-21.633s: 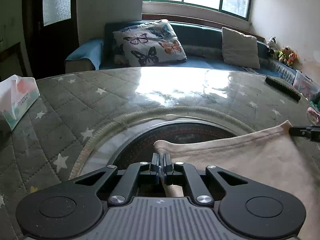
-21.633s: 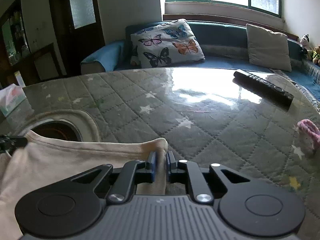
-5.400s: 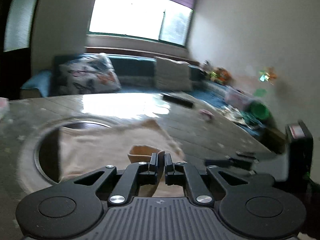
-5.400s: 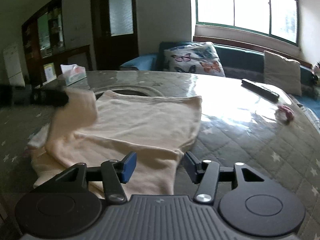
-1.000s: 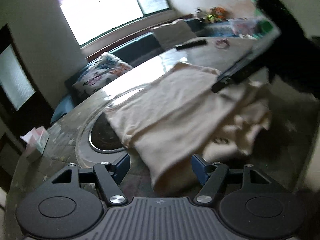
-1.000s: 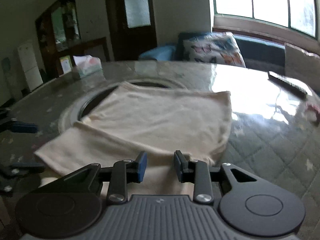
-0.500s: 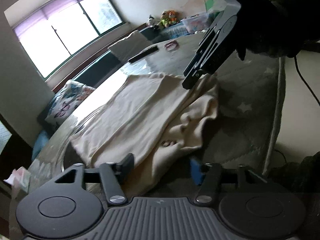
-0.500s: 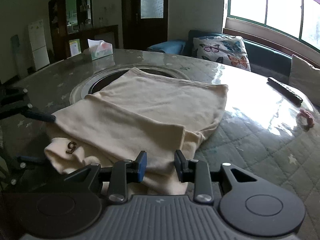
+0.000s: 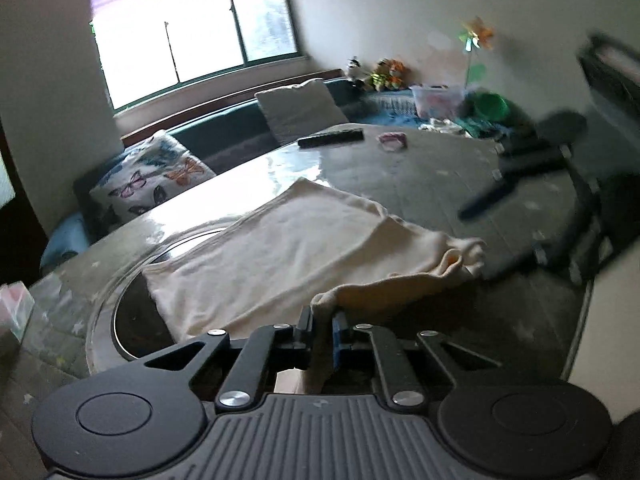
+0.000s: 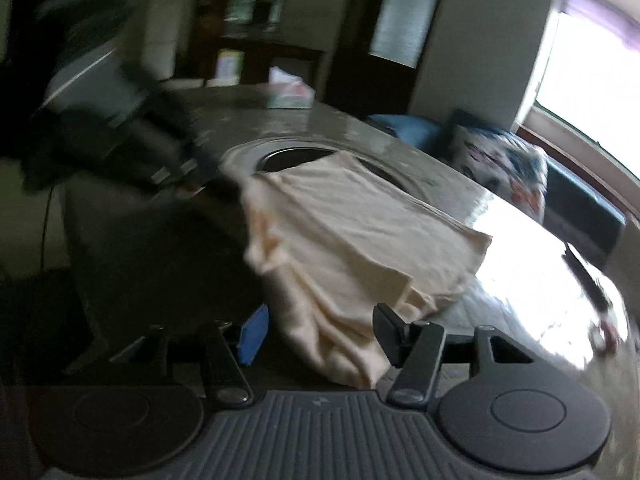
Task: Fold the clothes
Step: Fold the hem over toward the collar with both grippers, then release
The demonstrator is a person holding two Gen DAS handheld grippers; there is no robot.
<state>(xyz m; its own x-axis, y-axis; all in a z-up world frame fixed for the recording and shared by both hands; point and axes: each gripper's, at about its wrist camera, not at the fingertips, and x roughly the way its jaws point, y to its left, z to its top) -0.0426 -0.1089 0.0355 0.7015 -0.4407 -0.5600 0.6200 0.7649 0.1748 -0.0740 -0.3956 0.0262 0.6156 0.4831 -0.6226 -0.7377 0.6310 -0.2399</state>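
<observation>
A cream garment lies partly folded on the round quilted table, over its dark centre ring. My left gripper is shut on the garment's near edge, and cloth passes between the jaws. In the right wrist view the same garment spreads across the table with a bunched end at the near edge. My right gripper is open, its jaws on either side of that bunched end. The right gripper also shows, blurred, in the left wrist view. The left gripper shows as a dark blur in the right wrist view.
A black remote and a pink hair tie lie at the table's far side. A tissue box stands near the far edge. A sofa with a butterfly pillow runs under the window. The table edge is close on the right.
My left gripper has shut on the garment's near edge. My right gripper has opened wider and swung round to the garment's bunched end. Both views are blurred by motion.
</observation>
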